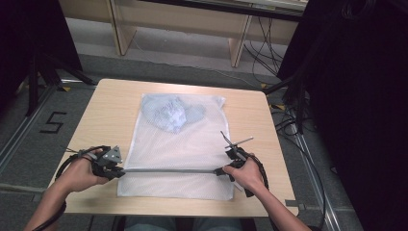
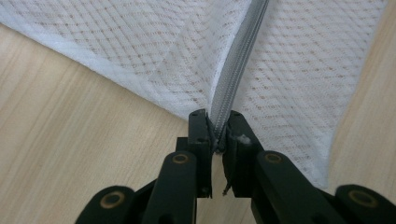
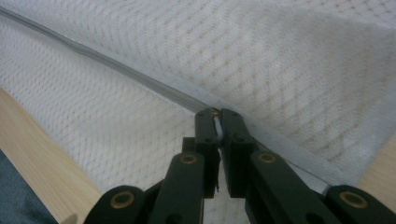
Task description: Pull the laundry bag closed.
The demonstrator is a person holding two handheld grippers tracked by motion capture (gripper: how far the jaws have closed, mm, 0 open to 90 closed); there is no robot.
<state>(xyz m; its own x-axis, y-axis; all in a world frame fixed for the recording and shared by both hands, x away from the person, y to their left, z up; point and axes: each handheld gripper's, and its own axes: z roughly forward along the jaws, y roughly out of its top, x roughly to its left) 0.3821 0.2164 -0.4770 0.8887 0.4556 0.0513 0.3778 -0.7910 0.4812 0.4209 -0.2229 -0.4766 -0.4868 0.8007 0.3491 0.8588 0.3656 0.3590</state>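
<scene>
Bag: we see a white mesh laundry bag (image 1: pixel 183 149) lying flat on the table, long side running away from us.
Zipper: its grey zipper (image 1: pixel 168 170) stretches taut across the near end.
Contents: pale blue crumpled clothing (image 1: pixel 171 113) sits inside at the far end.

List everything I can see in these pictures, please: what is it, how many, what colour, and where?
Mesh laundry bag: one, white, flat on the table's middle.
Zipper: one, grey, across the bag's near part, pinched at both ends.
Garment: one, pale blue, bunched inside the bag's far end.
Table: one, light wood, centre.
Shelf unit: one, light wood, beyond the table.
Cables: several, black, on the floor at far right.
Left gripper: one, black, fingers shut on the zipper's left end.
Right gripper: one, black, shut on the zipper's right end.
</scene>
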